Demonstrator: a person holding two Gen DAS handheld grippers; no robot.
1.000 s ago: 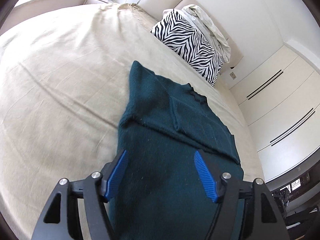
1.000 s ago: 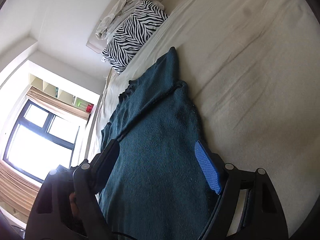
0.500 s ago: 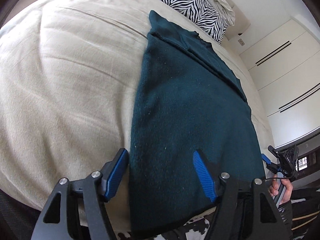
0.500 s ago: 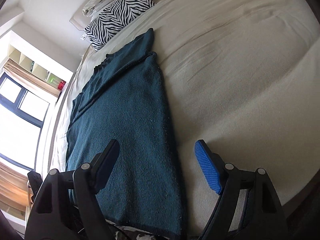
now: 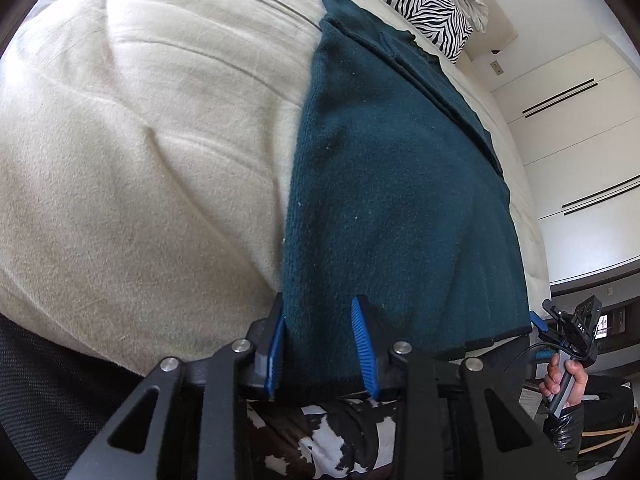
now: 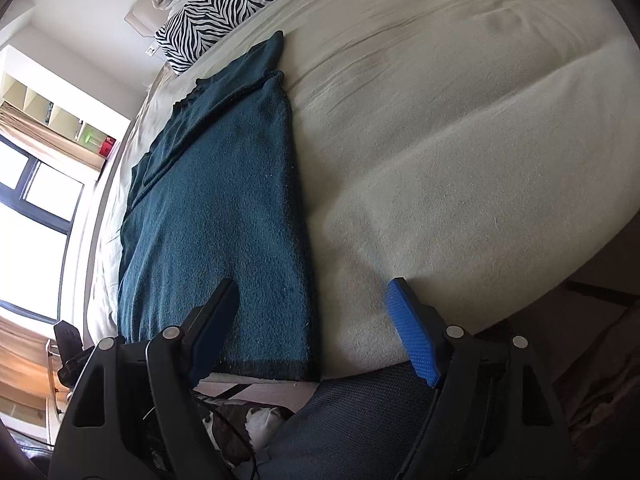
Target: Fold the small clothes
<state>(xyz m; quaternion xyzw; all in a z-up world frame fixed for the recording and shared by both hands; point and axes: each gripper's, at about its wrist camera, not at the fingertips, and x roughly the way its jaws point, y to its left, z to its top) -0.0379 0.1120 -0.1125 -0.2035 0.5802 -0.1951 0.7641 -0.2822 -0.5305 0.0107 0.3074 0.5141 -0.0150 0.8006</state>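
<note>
Sweater (image 5: pixel 392 184) flat on bed (image 5: pixel 140 152)

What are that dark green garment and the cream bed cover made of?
The dark teal-green garment looks like a thick wool or acrylic knit: matte, fuzzy, with pale lint specks. The cream bed cover looks like soft brushed fleece or cotton, with a short matte nap and gentle creases.

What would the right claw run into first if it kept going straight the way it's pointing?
Most likely the near corner of the teal sweater, whose right edge lies between the open fingers of the right claw, with the beige bed cover beside it. How far above the fabric it sits is unclear.
</note>
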